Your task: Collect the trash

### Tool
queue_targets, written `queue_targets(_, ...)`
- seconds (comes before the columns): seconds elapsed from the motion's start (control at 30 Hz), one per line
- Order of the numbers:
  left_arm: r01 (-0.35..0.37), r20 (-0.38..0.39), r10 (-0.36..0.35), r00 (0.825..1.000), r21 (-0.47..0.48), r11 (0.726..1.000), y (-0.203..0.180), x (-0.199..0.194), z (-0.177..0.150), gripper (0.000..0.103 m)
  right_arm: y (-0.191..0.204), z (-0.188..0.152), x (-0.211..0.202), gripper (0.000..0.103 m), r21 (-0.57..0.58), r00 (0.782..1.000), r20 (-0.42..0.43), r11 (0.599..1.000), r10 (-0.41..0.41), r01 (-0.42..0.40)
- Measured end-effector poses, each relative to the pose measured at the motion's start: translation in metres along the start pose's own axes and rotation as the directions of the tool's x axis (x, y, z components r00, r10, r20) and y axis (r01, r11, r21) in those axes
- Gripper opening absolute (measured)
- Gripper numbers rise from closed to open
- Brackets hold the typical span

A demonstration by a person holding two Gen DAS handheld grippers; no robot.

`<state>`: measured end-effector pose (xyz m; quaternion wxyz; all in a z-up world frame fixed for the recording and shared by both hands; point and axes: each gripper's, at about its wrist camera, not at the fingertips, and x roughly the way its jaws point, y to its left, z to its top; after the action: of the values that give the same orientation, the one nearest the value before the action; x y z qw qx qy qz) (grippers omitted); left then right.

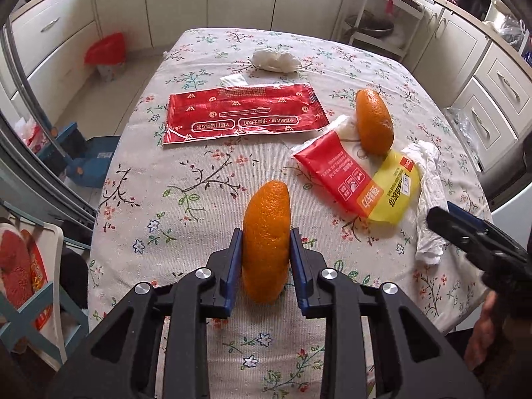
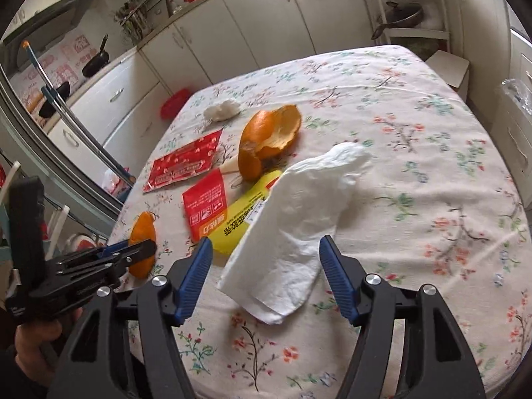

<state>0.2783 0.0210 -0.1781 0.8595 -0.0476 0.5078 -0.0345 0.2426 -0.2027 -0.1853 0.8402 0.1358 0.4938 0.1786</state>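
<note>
- The left gripper (image 1: 266,259) pinches an orange peel (image 1: 266,242) standing upright on the floral worktop (image 1: 199,199).
- The right gripper (image 2: 266,279) is spread, pads clear of the white tissue (image 2: 292,232) between them.
- A red-lined bin (image 1: 106,55) stands on the floor beyond the worktop; its contents are hard to make out.

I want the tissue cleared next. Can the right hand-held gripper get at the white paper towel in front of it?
Probably yes: the right hand-held gripper is open with the white paper towel lying between its fingers, and nothing covers the towel.
</note>
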Motion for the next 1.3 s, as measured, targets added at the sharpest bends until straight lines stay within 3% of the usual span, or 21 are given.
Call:
queue_targets(0.03,-0.001,0.002,0.001,1.000,0.002,1.000,0.000,0.000,0.000,0.025,0.001,-0.001,0.004,0.026,-0.014,1.000,-0.016,1.000,-0.009,0.009)
queue_targets(0.1,-0.002,0.007,0.002,1.000,0.006,1.000,0.000,-0.002,0.000,0.025,-0.003,-0.002,0.006,0.006,-0.006,0.999,-0.037,1.000,-0.008,0.007)
queue_targets(0.13,-0.001,0.011,0.001,1.000,0.005,1.000,-0.001,-0.003,0.001,0.024,-0.006,-0.002,0.004,0.004,0.001,0.999,-0.035,1.000,-0.006,0.006)
queue_targets(0.43,0.058,0.118,-0.059,0.991,0.004,0.998,-0.010,-0.041,-0.010,0.022,-0.027,-0.009,-0.050,0.003,0.047,0.997,0.081,0.999,-0.005,0.001)
queue_targets(0.63,0.082,0.176,-0.081,0.981,0.001,0.997,-0.016,-0.064,-0.030,0.022,-0.019,-0.026,-0.073,0.003,-0.011,0.993,0.114,1.000,0.008,-0.007)
queue_targets(0.93,0.091,0.202,-0.086,0.976,-0.019,0.996,-0.013,-0.081,-0.056,0.022,-0.008,-0.051,-0.097,0.003,-0.084,0.985,0.174,0.996,0.003,0.012)
queue_targets(1.3,0.054,0.239,-0.058,0.969,0.021,0.998,-0.023,-0.097,-0.072,0.022,0.009,-0.068,-0.113,0.003,-0.168,0.973,0.232,0.985,0.003,0.037)
